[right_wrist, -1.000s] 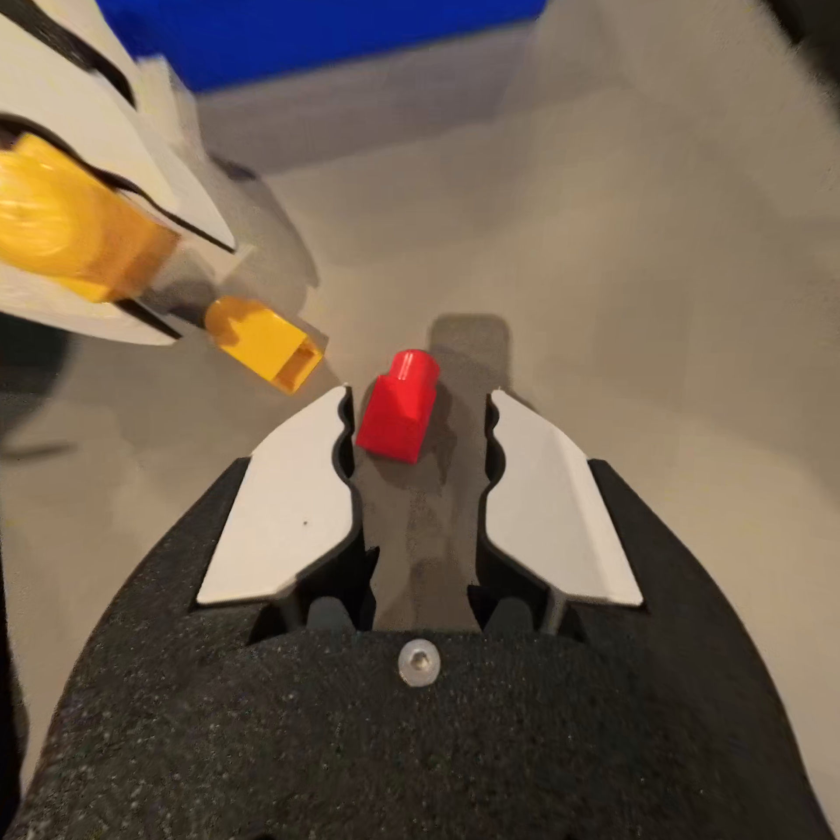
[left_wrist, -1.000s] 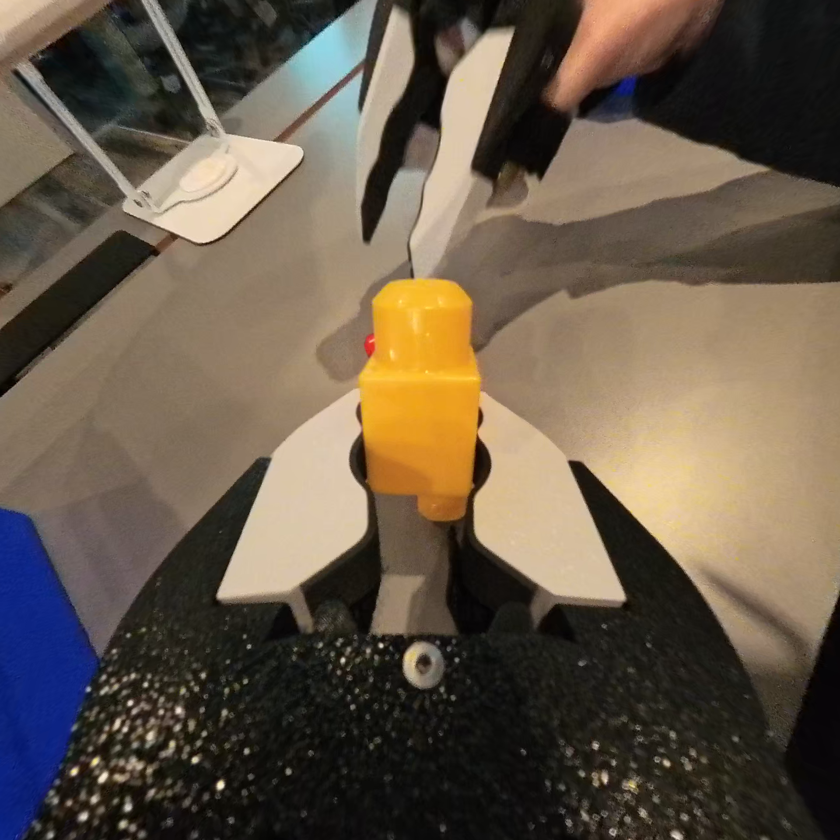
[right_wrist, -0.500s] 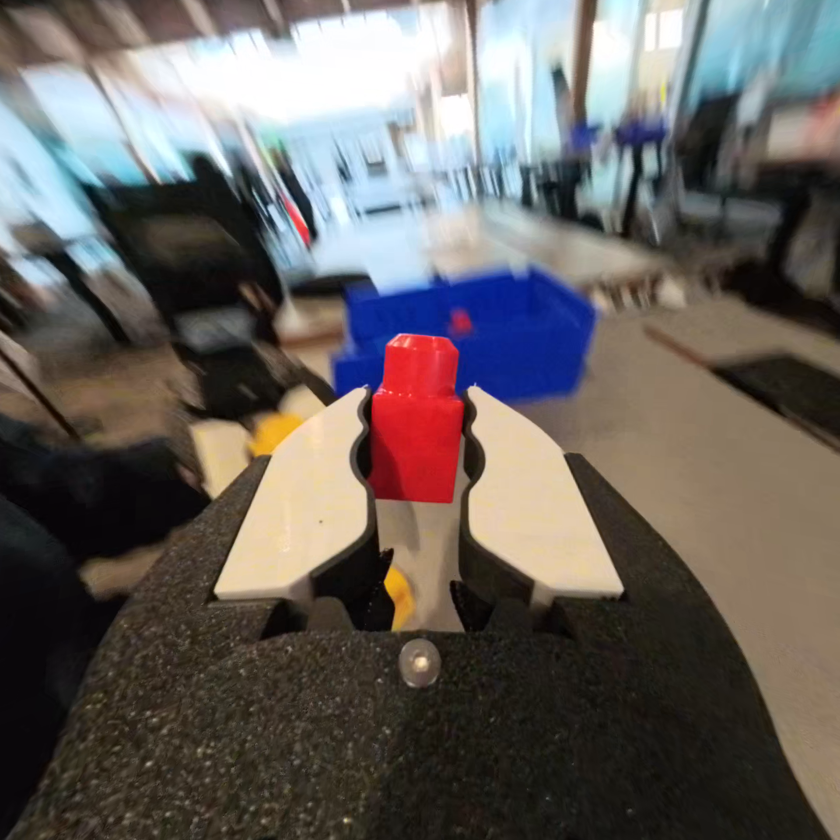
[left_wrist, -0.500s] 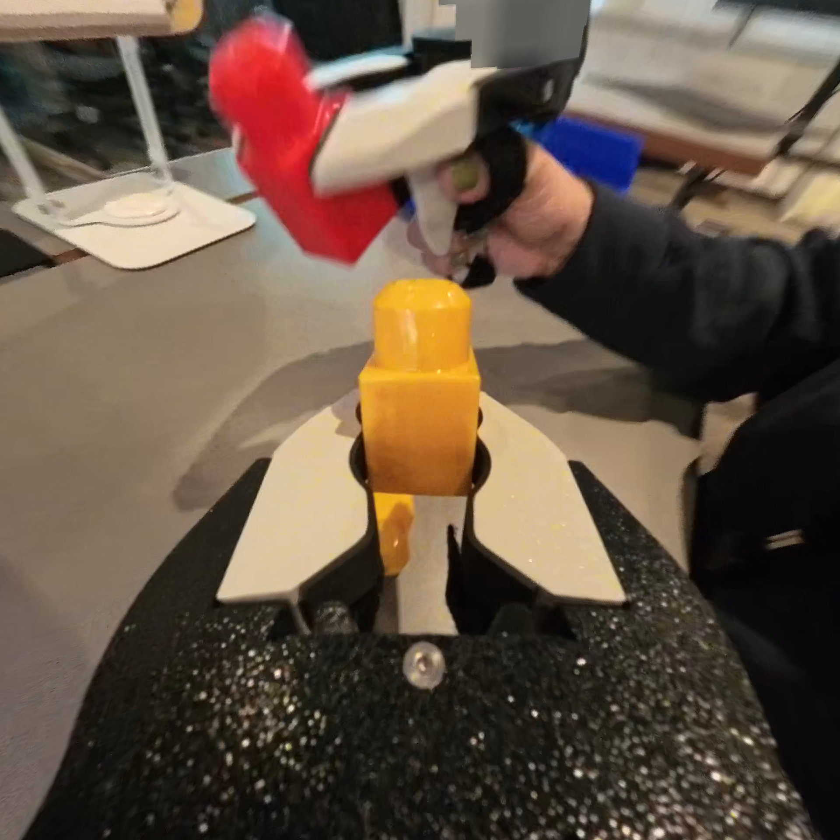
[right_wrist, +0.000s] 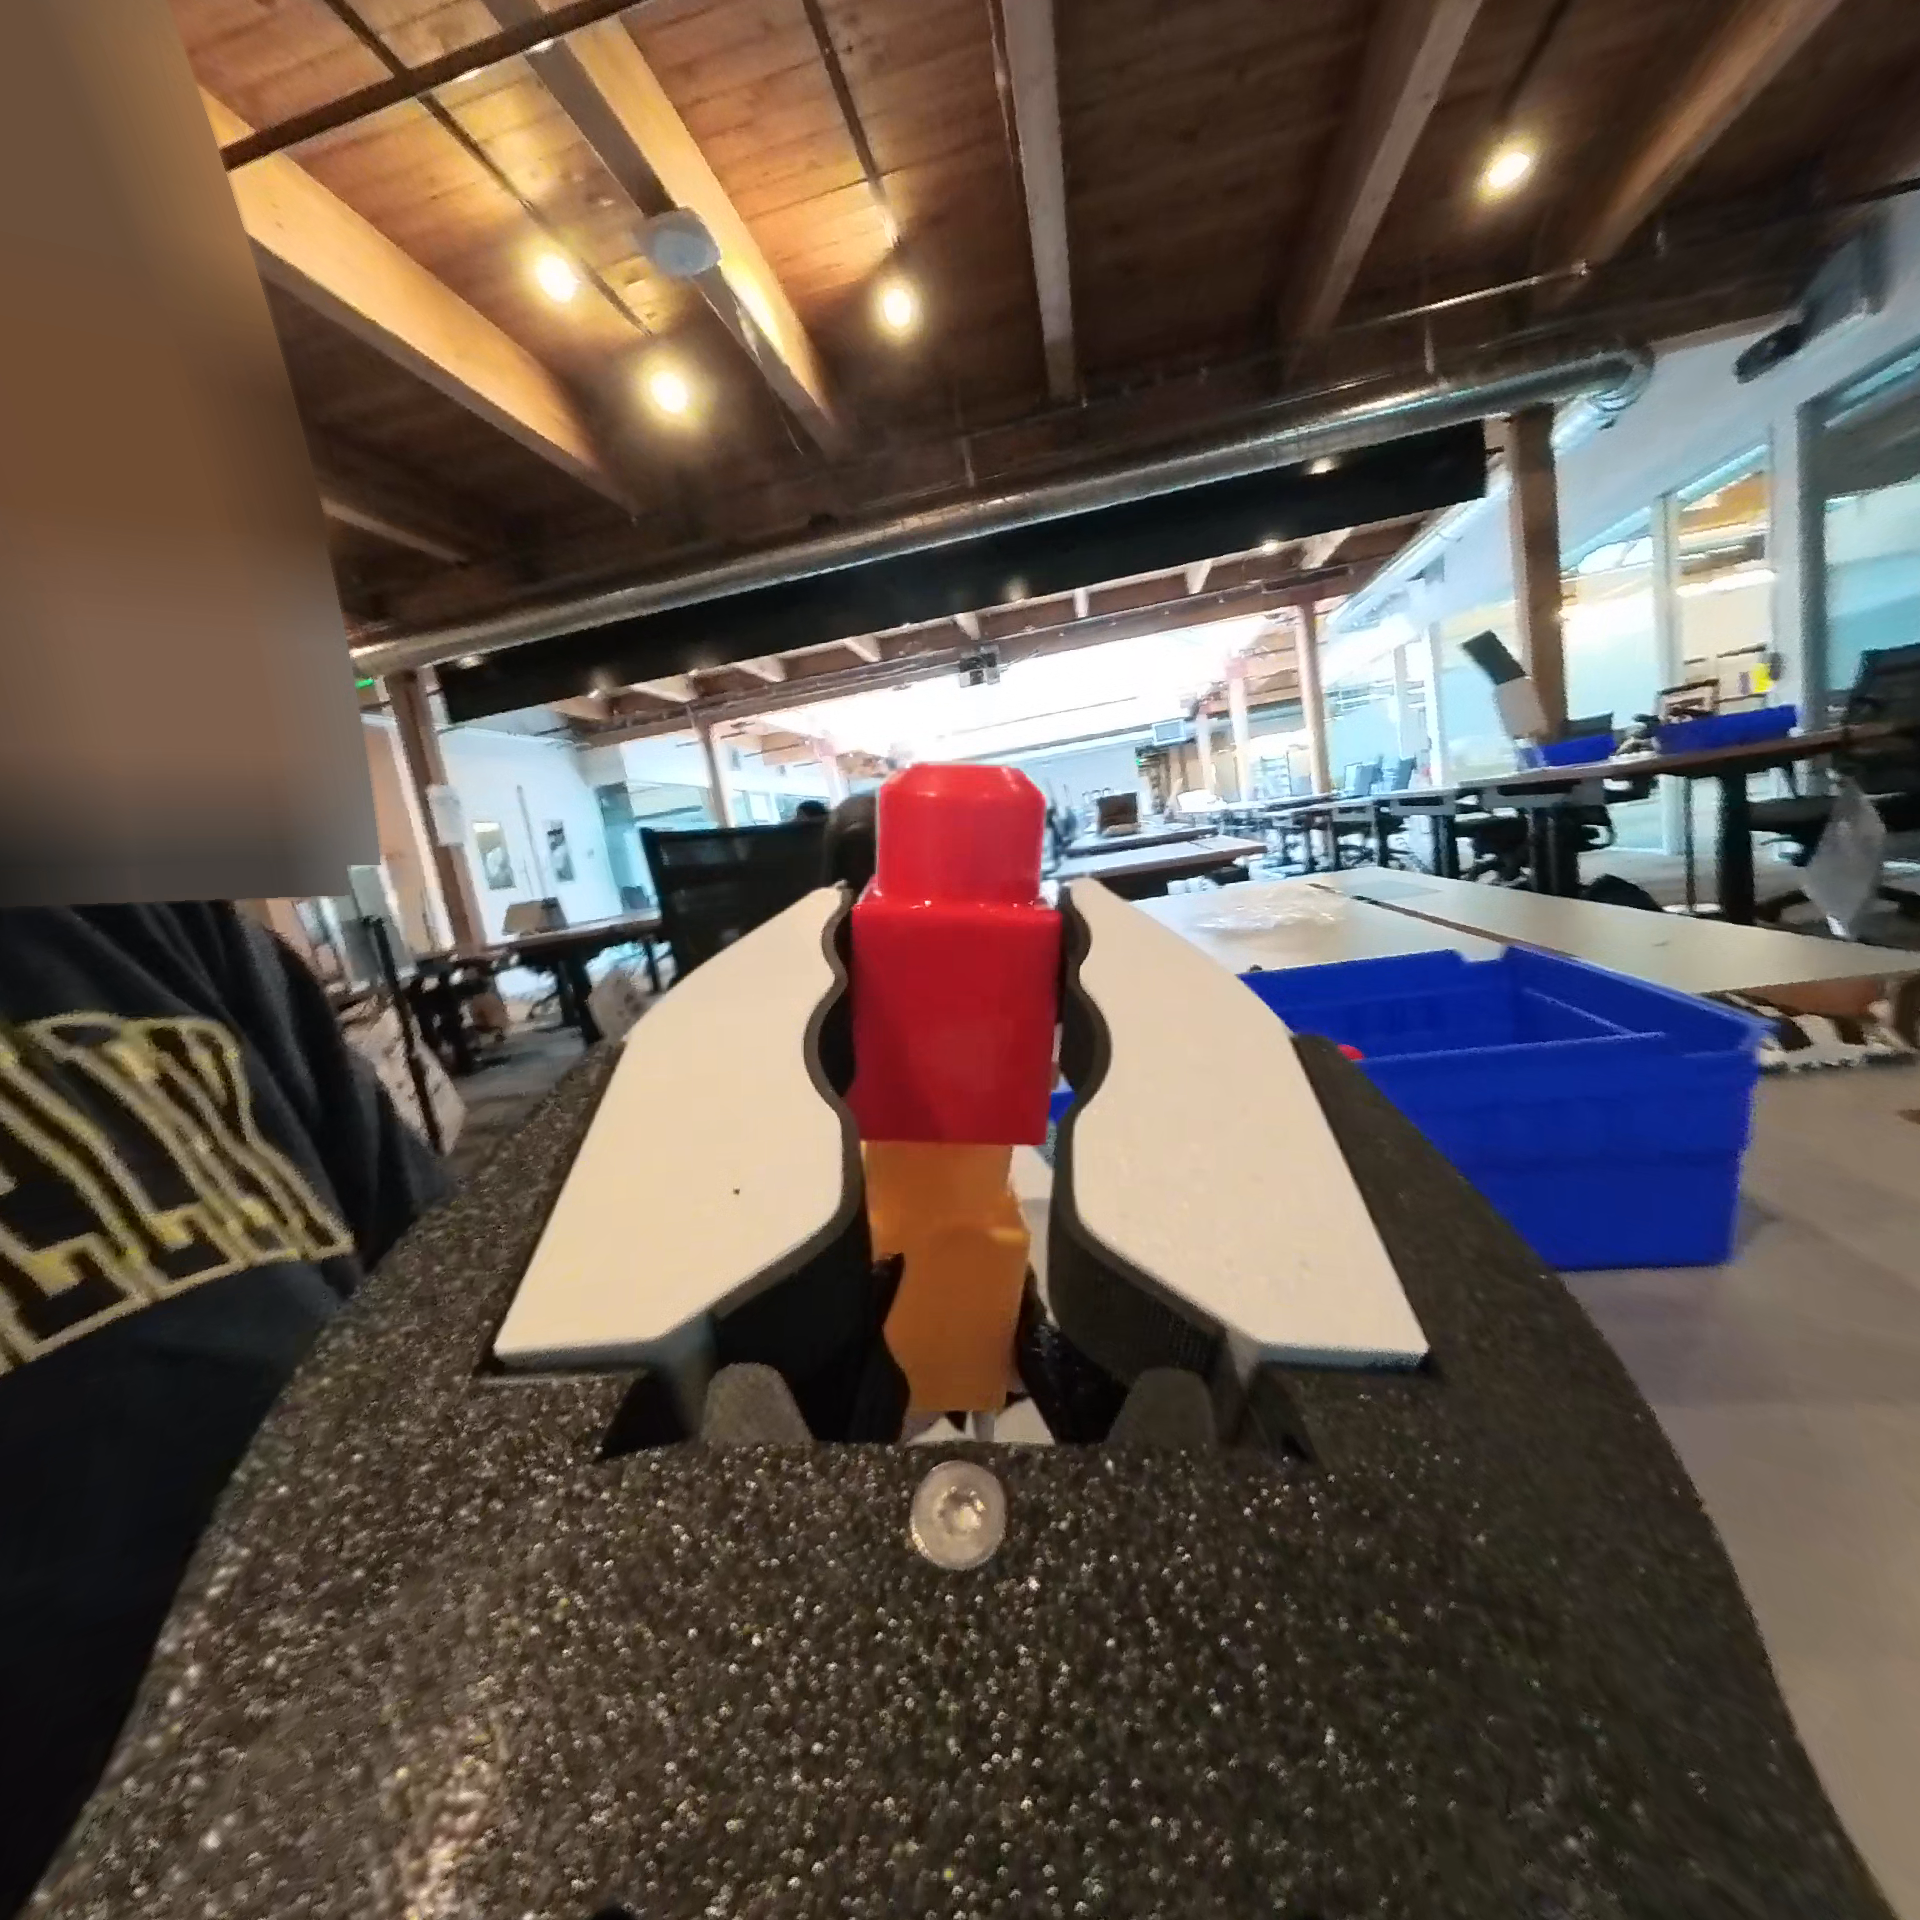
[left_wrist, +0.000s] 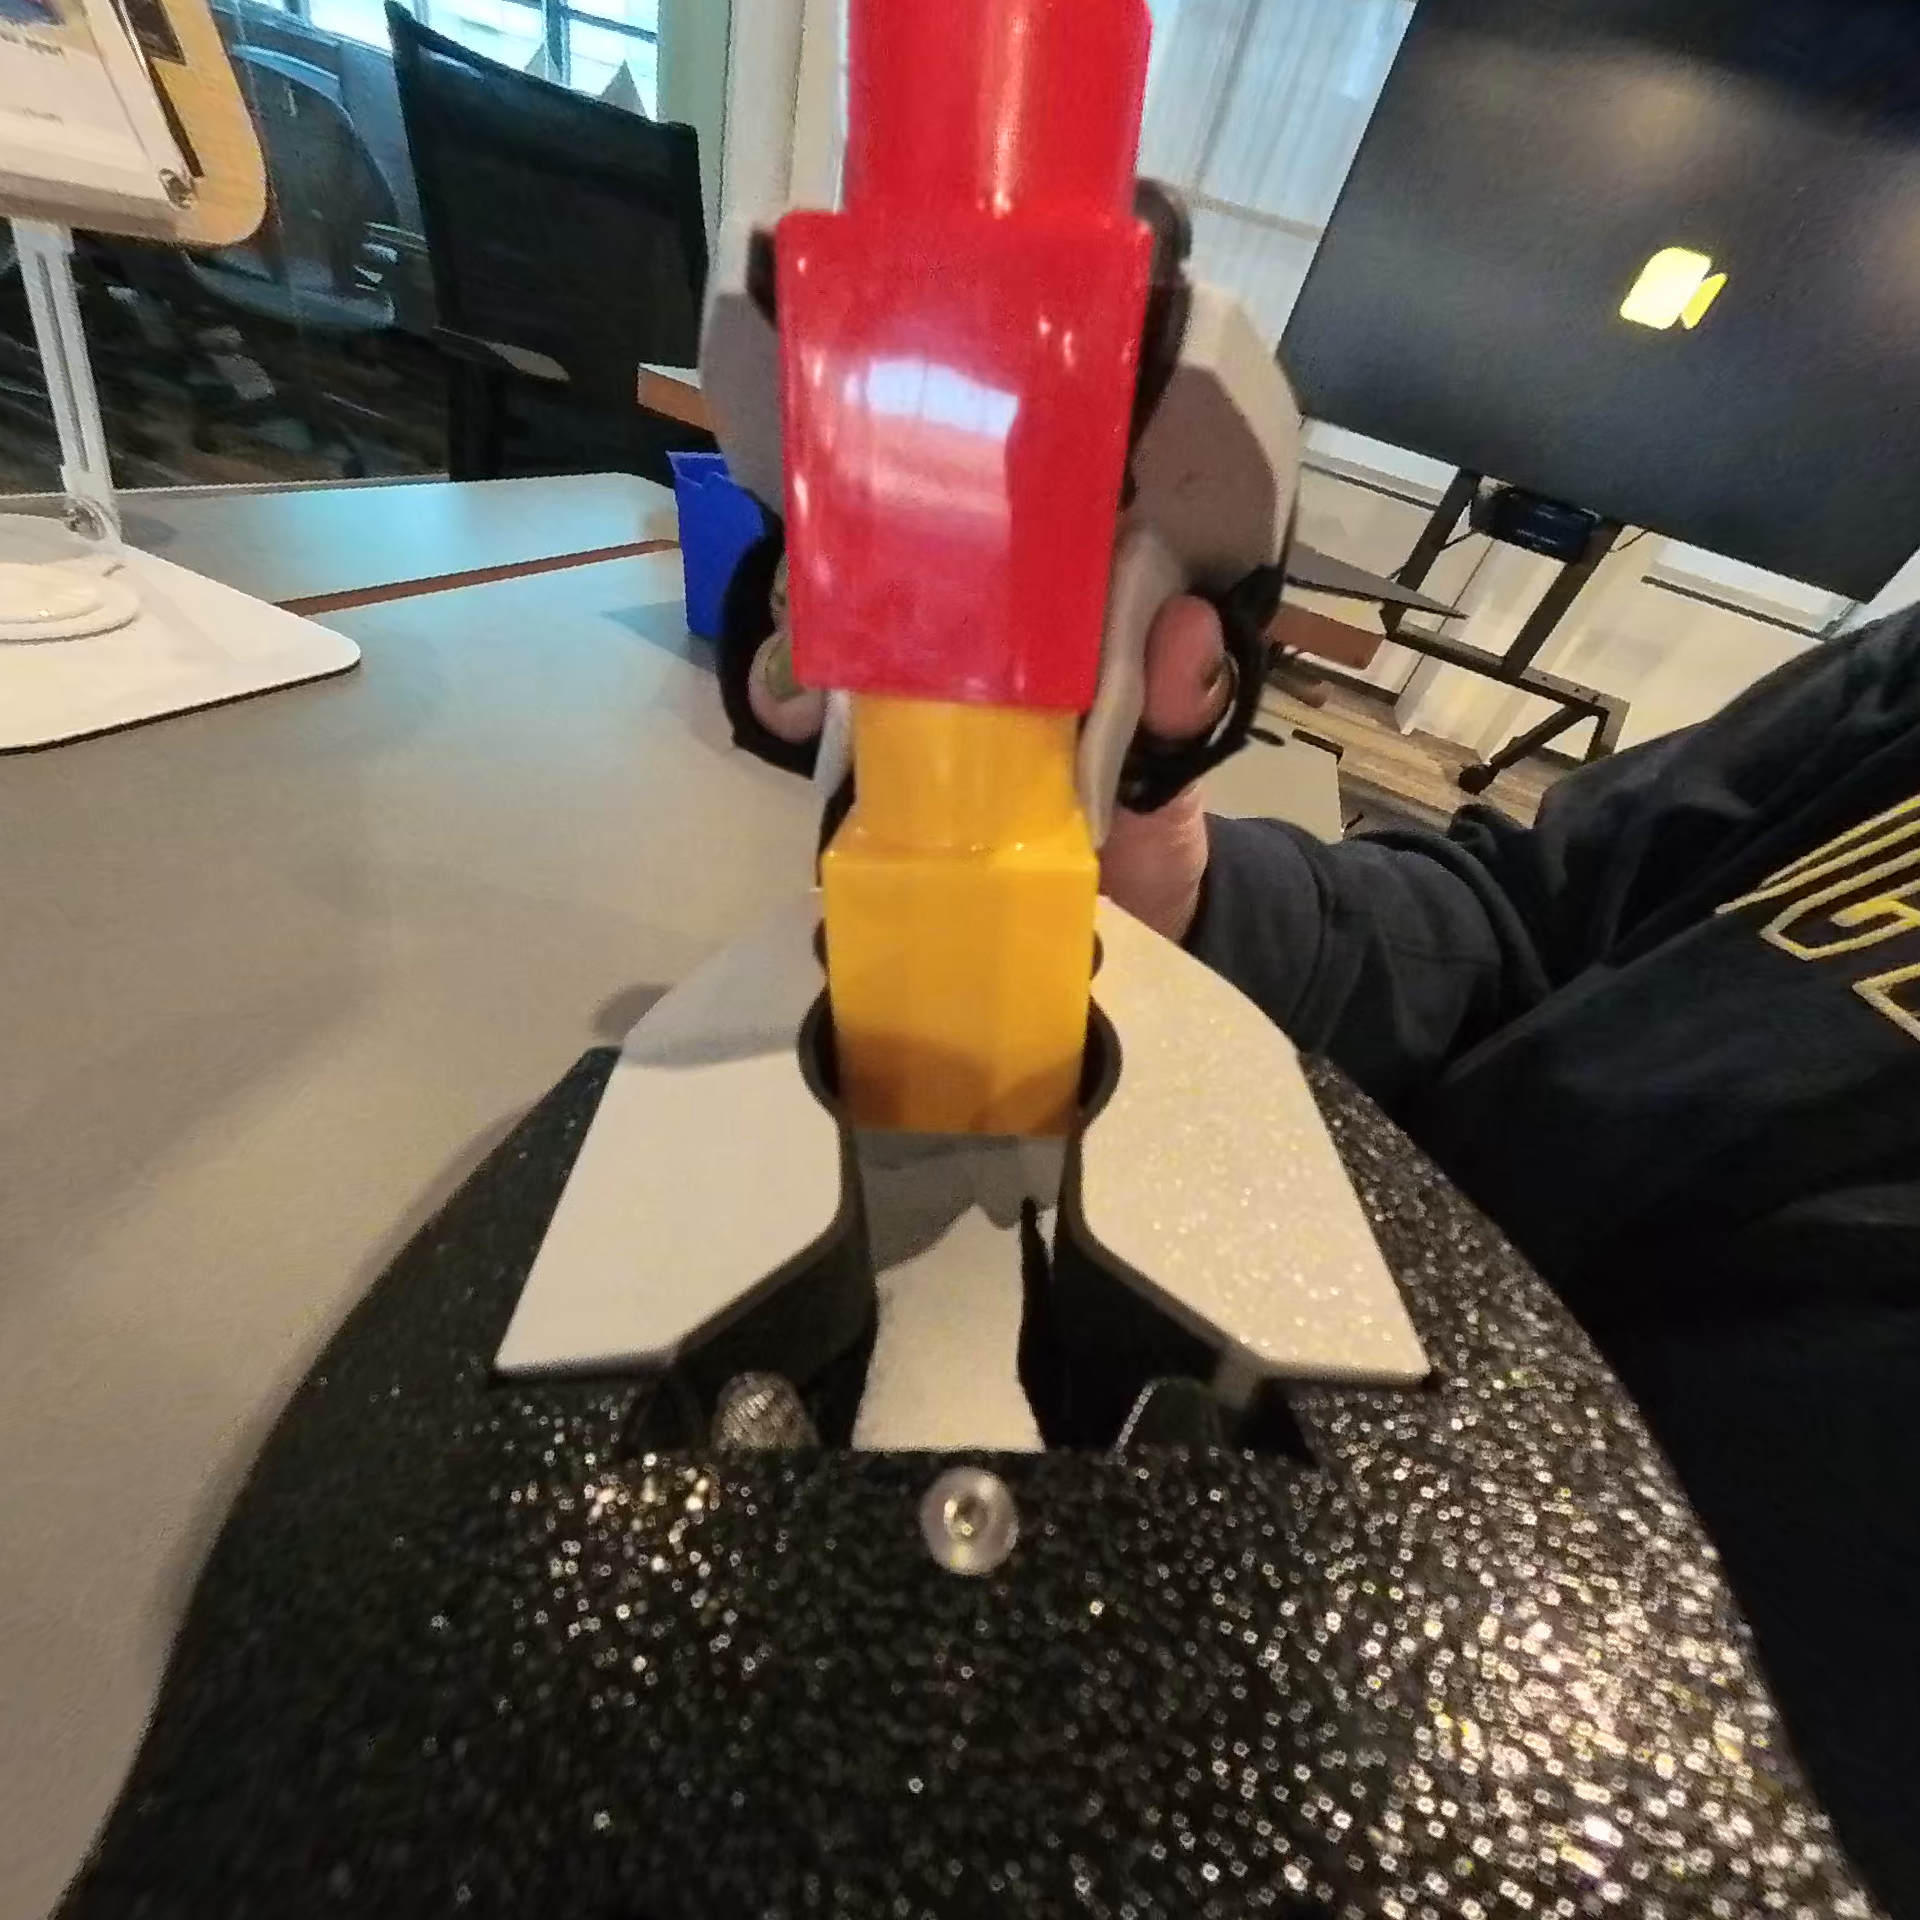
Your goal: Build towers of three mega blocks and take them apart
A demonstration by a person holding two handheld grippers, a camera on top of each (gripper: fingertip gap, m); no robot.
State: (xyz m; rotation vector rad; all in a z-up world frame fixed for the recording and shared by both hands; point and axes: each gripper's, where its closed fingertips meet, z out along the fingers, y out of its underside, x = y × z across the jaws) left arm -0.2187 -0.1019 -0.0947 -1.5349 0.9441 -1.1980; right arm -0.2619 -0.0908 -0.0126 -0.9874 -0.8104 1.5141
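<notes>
Open-plan office, grey table (left_wrist: 312, 883) under you, blue bin (right_wrist: 1558, 1101) off to the side. Your left gripper (left_wrist: 961, 997) has its jaws clamped on the yellow block (left_wrist: 956, 977); your right gripper (right_wrist: 951, 1029) has its jaws clamped on the red block (right_wrist: 951, 1018). Red sits on yellow's stud, both held in the air above the table. Looks like the stacking step, with two blocks joined and not fully seated. Next: press straight down along the axis, keep both aligned, then fetch the third block.
</notes>
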